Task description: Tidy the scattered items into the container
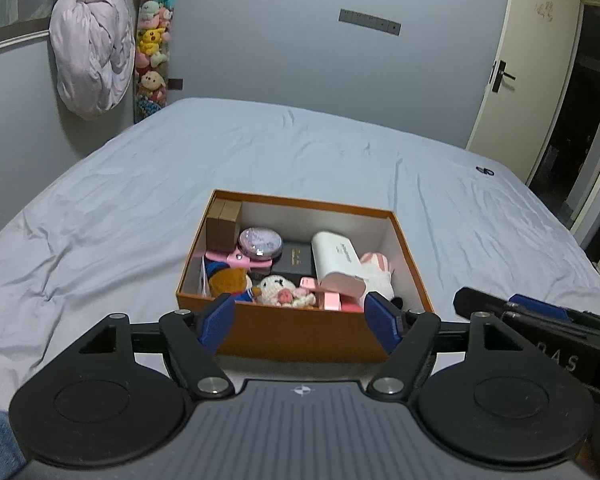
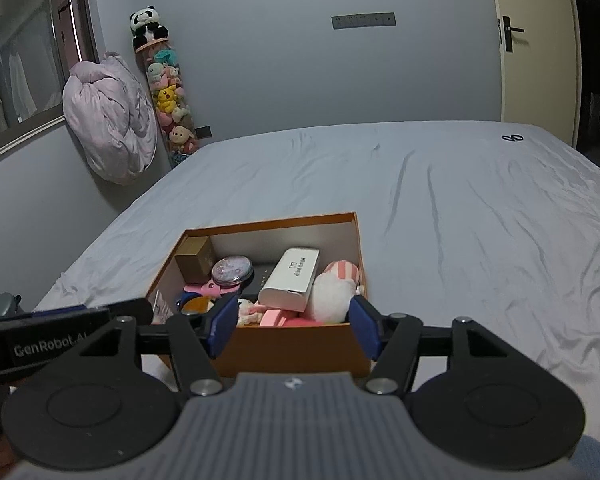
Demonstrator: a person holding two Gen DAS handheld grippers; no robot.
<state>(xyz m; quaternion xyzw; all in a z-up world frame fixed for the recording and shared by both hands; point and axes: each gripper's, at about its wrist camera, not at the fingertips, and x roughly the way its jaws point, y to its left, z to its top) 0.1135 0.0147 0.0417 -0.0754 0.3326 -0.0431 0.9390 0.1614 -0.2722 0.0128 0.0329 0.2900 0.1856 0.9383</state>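
Note:
An orange cardboard box (image 1: pixel 300 332) (image 2: pixel 296 350) sits on the bed with several items inside: a white oblong case (image 1: pixel 338 266) (image 2: pixel 290 276), a brown cube box (image 1: pixel 222 226), a round glittery compact (image 1: pixel 260 242), a dark flat box (image 1: pixel 294 262), a white knitted toy (image 1: pixel 278 290) and a pink-eared plush (image 2: pixel 334 294). My left gripper (image 1: pixel 300 320) hangs just before the box's near wall, open, nothing between its blue pads. My right gripper (image 2: pixel 294 326) is likewise open and empty at the near wall. Each gripper's body shows at the edge of the other's view.
The grey-blue bedsheet (image 1: pixel 140 200) spreads around the box. A small dark object (image 1: pixel 485 170) (image 2: pixel 512 138) lies far right on the bed. A bundled lilac duvet (image 1: pixel 92 44) and a tube of plush toys (image 1: pixel 152 48) stand by the left wall; a door (image 1: pixel 520 68) is at right.

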